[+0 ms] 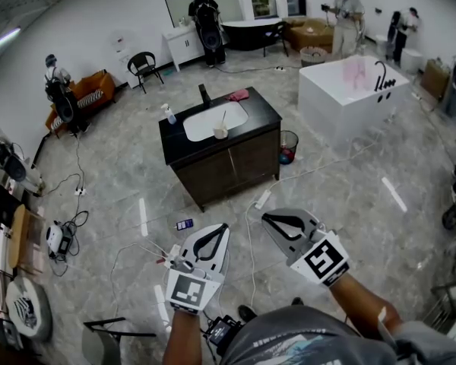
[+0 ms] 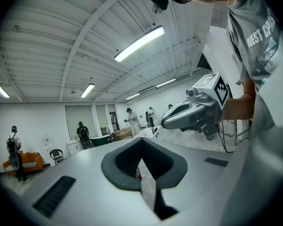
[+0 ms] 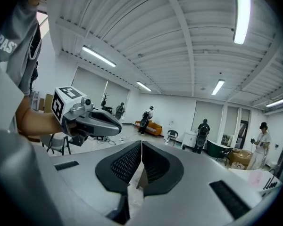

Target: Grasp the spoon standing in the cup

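Spoon (image 1: pixel 223 119): upright, leaning slightly, in the cup (image 1: pixel 221 132). The cup stands at the near rim of the white basin (image 1: pixel 201 124) on a dark vanity cabinet (image 1: pixel 235 158), well ahead of both grippers and beyond their tips.

Left gripper (image 1: pixel 224 226): jaws closed tip to tip, nothing held. Forearm raised from below, marker cube nearest the body, nose angled forward and right.

Right gripper (image 1: pixel 266 217): jaws closed, pads meeting, nothing held. Forearm extended from the lower right, nose angled forward and left, just beside the left gripper's tip.
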Demonstrator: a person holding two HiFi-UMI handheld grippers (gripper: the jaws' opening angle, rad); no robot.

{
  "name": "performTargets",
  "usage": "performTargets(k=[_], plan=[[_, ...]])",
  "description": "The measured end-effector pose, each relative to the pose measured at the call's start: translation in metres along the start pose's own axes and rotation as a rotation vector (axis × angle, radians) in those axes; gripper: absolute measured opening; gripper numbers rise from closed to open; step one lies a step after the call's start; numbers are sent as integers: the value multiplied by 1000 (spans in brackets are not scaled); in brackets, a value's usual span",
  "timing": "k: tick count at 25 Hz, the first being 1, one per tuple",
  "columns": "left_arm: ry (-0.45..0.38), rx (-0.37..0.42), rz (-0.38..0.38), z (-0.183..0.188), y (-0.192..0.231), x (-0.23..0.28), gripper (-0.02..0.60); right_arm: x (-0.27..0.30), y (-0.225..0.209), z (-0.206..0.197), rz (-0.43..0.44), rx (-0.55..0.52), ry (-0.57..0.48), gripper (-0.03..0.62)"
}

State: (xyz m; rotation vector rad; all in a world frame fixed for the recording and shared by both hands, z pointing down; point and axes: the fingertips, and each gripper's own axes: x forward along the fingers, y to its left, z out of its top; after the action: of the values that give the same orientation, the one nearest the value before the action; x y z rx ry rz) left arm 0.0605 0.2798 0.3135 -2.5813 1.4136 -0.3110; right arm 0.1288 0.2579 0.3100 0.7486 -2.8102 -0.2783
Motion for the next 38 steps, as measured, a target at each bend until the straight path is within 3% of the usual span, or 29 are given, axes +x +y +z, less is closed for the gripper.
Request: performTargets(k=[22, 30, 38], plan=[[-86, -44, -46, -30, 88, -48, 2, 79, 38, 23, -76, -36, 51, 32], [-58, -94, -42, -48, 108, -39, 2, 103, 17, 12, -73, -20, 81, 32], [4, -77, -3, -57, 136, 1, 2, 139, -27, 0, -17, 12, 44, 32]])
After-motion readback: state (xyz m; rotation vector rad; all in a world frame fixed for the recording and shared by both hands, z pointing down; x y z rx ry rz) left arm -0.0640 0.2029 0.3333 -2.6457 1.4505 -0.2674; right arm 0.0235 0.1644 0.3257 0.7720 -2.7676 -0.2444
